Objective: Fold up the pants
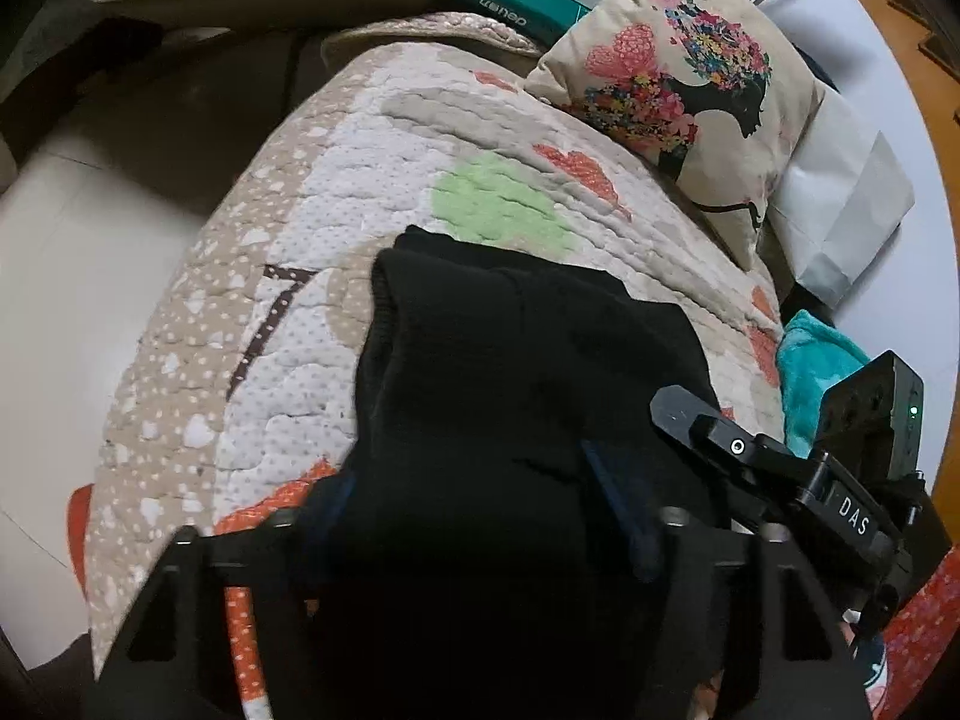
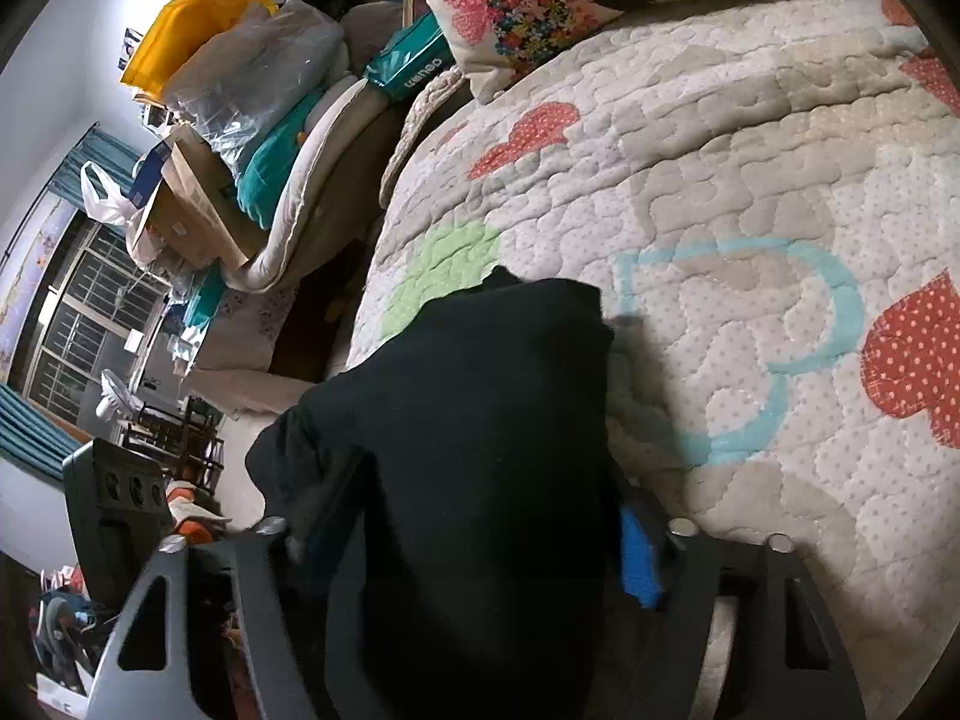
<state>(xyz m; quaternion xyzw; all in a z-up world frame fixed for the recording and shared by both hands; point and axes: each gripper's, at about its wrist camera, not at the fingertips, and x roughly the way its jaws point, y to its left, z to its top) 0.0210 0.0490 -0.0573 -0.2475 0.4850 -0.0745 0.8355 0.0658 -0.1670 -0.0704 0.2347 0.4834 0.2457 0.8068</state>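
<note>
Black pants [image 1: 510,396] lie bunched on a quilted bedspread [image 1: 336,192], their far end over a green patch. My left gripper [image 1: 474,516] has cloth filling the gap between its blue-padded fingers [image 1: 618,504] and looks shut on the near end. My right gripper shows in the left wrist view [image 1: 744,450] at the right, beside the pants. In the right wrist view the pants [image 2: 480,420] drape between the right gripper's [image 2: 474,540] fingers; a blue pad [image 2: 639,564] presses their right edge, so it looks shut on them.
A floral pillow [image 1: 678,72] and white pillow [image 1: 840,204] lie at the bed's far right, a teal towel [image 1: 816,372] beside them. The bed's left edge drops to pale floor [image 1: 72,312]. Boxes, bags and bedding [image 2: 240,138] pile left of the bed.
</note>
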